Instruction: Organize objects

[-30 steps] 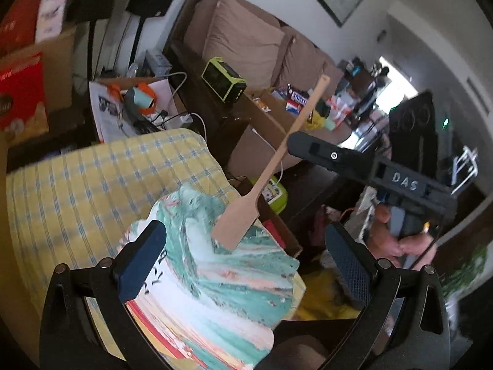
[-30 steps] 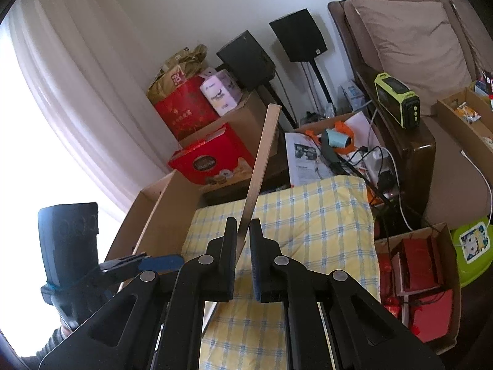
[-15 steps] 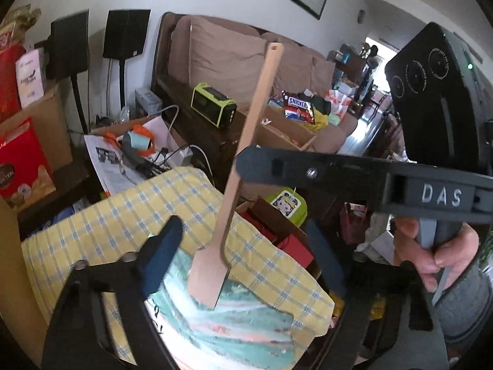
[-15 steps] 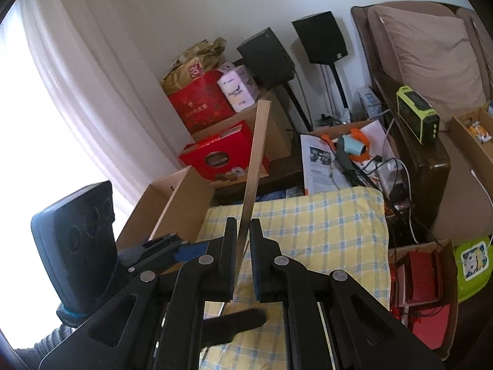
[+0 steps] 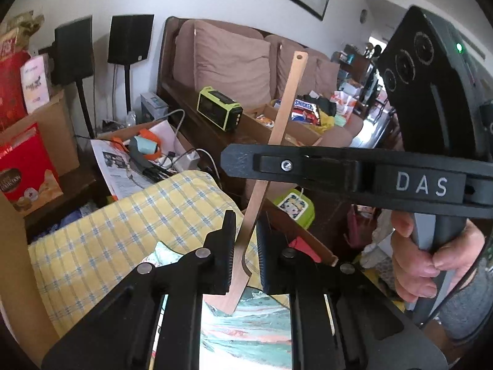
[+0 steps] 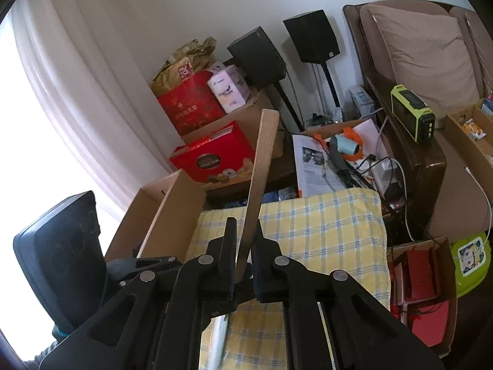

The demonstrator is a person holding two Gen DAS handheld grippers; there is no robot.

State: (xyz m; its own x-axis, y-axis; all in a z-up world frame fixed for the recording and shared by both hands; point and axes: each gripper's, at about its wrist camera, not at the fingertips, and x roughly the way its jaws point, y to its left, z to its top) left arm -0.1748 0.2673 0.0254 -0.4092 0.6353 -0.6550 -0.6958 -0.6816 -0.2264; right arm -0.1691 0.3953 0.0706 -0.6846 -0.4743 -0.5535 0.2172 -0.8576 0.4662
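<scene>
The wooden spatula [image 5: 277, 129] stands almost upright above the yellow checked cloth [image 5: 129, 225], its blade low and its handle end high. The right tongs [image 6: 243, 265] pinch its handle in the middle. The left tongs [image 5: 245, 256] are narrowed around the part just above the blade, but I cannot tell if they touch it. A marbled green sheet [image 5: 246, 333] lies below.
</scene>
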